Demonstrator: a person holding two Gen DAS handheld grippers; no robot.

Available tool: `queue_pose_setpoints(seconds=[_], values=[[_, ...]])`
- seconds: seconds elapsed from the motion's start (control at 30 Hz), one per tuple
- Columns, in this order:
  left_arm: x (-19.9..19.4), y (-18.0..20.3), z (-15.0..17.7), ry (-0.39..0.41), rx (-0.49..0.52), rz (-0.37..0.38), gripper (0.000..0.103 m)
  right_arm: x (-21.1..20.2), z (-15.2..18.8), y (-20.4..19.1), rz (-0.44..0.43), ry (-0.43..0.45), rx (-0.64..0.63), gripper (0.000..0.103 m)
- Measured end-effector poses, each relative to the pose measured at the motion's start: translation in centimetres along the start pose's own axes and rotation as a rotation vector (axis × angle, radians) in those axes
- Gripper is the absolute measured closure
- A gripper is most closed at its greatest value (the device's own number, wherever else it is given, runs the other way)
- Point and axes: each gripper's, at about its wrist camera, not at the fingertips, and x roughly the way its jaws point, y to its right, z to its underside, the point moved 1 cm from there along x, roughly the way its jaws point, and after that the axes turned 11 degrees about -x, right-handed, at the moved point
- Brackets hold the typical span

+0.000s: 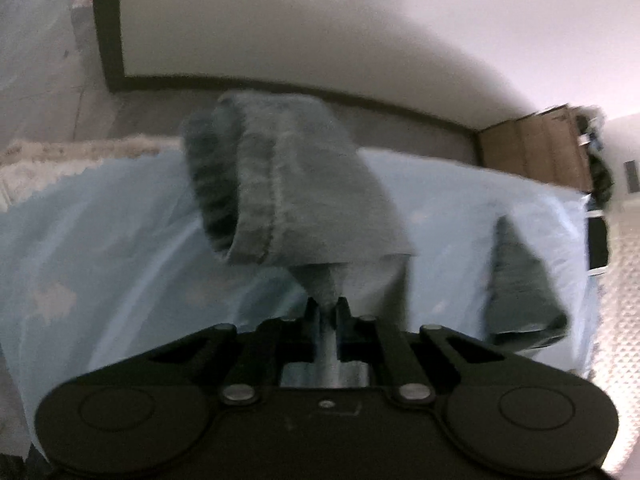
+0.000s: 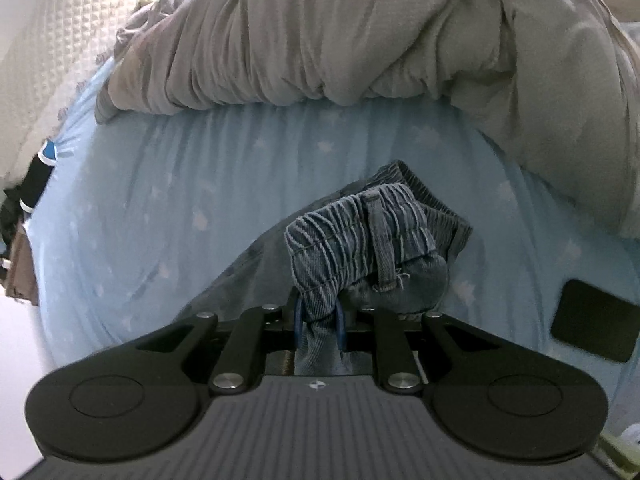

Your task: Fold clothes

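Your left gripper [image 1: 328, 307] and right gripper [image 2: 319, 322] each pinch the small faded-blue denim trousers [image 2: 370, 236], hem and elastic waistband, lifted over the pale-blue star-print bedsheet [image 2: 160, 200], likely to align halves.

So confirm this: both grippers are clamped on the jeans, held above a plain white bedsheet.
Wrong on the sheet: the right wrist view shows a light blue bedsheet with pale star prints. Left gripper and right gripper are both shut on the jeans.
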Motion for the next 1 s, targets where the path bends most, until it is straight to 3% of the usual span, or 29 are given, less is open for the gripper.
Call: queue_pose_setpoints(seconds=[0.17,0.27,0.43,0.6,0.67,0.83,1.0], values=[[-6.4,0.1,-1.8,0.045,-0.084,0.067,0.098,-1.8,-0.6,0.8,-0.1,0.032,0.062,0.087],[-8.6,-1.7,-3.5,0.046,-0.132,0.054,0.098,-3.9,-1.5,2.0,-0.173,0.08,0.078,0.087],[-7.9,-6.9,-5.0,0.029,-0.171,-0.065,0.098,-4.1,0.2,6.4,-0.1,0.032,0.06,0.087],[-6.8,-11.5,-5.4,0.025,-0.228,-0.193,0.098,-1.2,5.9,11.7,0.079,-0.127,0.083,0.087],[-6.8,-10.9,-5.5,0.011,-0.223,-0.18,0.098,-0.6,7.6,12.8,0.095,-0.162,0.115,0.087],[-7.9,-8.3,-6.0,0.001,-0.133,-0.141,0.098,-2.8,6.4,10.7,-0.042,-0.057,0.047,0.087],[-7.1,-8.6,-6.0,-0.032,-0.156,-0.201,0.096,-2.2,6.6,11.0,-0.022,-0.071,0.001,0.087]])
